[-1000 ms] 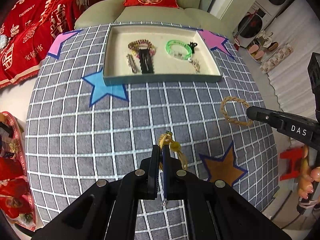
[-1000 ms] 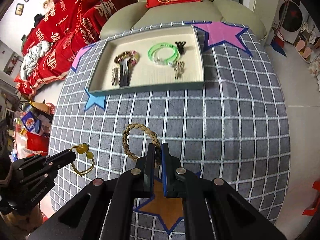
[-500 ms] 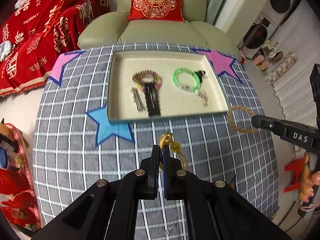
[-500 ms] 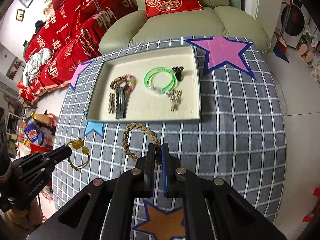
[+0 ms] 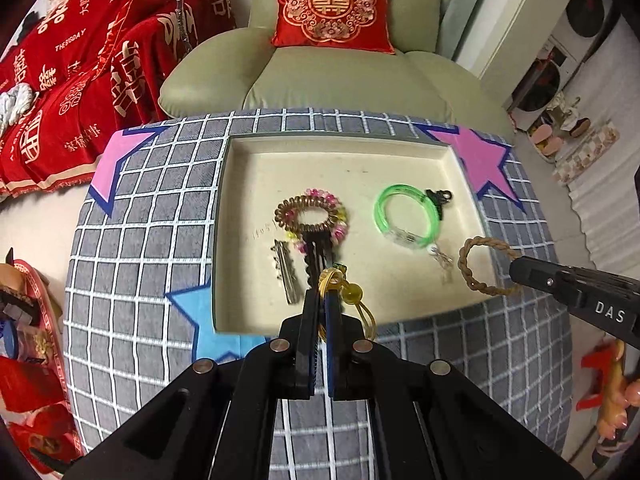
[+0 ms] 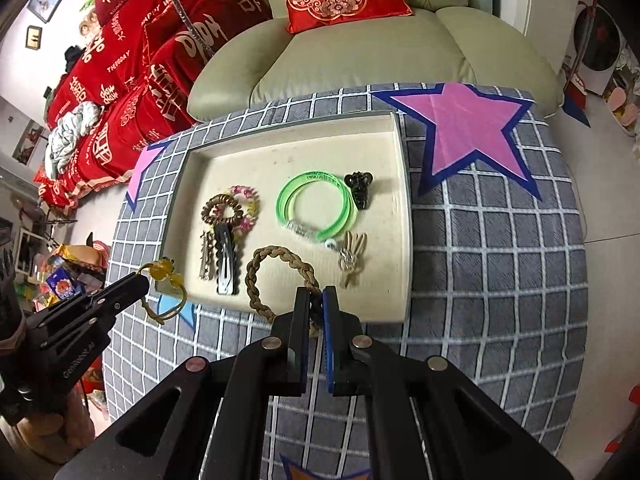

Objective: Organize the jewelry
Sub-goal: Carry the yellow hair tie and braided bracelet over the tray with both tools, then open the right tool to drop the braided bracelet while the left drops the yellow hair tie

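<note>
Both bands held above the tray point(image 6: 404, 216)!
Left gripper point(image 5: 322, 300) clamping gold band point(image 5: 352, 300); right gripper point(image 6: 316, 300) pinching braided band point(image 6: 276, 258).

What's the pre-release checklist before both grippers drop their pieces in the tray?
1. Left gripper shut on gold band: ok.
2. Right gripper shut on braided band: ok.
3. Braided band over tray: partly, near end still over the front rim, not ok.
4. Gold band over tray: cannot tell, views disagree.
5. Bare tray floor under braided band: ok.
6. Grippers apart from each other: ok.
</note>
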Demonstrator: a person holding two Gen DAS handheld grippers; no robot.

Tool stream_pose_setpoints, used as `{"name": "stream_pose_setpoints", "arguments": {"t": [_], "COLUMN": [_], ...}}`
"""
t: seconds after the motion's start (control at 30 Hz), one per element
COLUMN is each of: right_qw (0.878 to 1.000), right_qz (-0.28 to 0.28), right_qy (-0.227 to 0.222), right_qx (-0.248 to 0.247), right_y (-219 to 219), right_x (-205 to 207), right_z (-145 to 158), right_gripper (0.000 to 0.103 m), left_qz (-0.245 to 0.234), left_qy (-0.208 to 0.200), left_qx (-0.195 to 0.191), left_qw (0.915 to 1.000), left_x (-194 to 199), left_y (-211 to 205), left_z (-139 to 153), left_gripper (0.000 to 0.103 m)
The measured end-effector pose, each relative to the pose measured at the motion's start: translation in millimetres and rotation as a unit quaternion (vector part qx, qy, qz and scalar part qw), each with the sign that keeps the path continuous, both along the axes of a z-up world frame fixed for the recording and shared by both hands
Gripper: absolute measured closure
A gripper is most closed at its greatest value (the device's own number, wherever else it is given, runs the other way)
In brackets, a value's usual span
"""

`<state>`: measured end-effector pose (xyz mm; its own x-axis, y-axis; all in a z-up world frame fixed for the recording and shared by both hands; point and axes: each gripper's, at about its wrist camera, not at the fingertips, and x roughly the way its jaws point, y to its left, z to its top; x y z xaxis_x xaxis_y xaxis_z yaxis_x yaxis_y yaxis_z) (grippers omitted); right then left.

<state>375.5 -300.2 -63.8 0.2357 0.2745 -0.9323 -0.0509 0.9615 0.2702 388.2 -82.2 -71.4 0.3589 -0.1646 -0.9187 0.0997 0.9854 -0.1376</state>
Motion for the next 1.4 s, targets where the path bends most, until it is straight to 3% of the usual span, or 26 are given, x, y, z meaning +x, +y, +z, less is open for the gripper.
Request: {"name": "stream_pose_setpoints", "arguments": {"t": [0.8,1.4], "right_qw": [0.999,0.997], "right_qz": [0.011,0.034], "right_qy": [0.045,0.062], "right_qx": [-0.020,-0.041], "right_y": [24.4,32.8], "right_x": [39.6,37.8], "right_z": [-84.8,-101.3], "right_gripper": [0.097,0.094], "left_qz": [0.002,-0.007], "left_qy": [0.040,0.045], "left_qx": [0.079,0.111], "left_qw": [0.9961,0.9928], "left_x": [38.4,35.4], "left_y": [-12.4,-20.8], "left_z": [-79.0,-81.6], "left_gripper": [0.092,0.092]}}
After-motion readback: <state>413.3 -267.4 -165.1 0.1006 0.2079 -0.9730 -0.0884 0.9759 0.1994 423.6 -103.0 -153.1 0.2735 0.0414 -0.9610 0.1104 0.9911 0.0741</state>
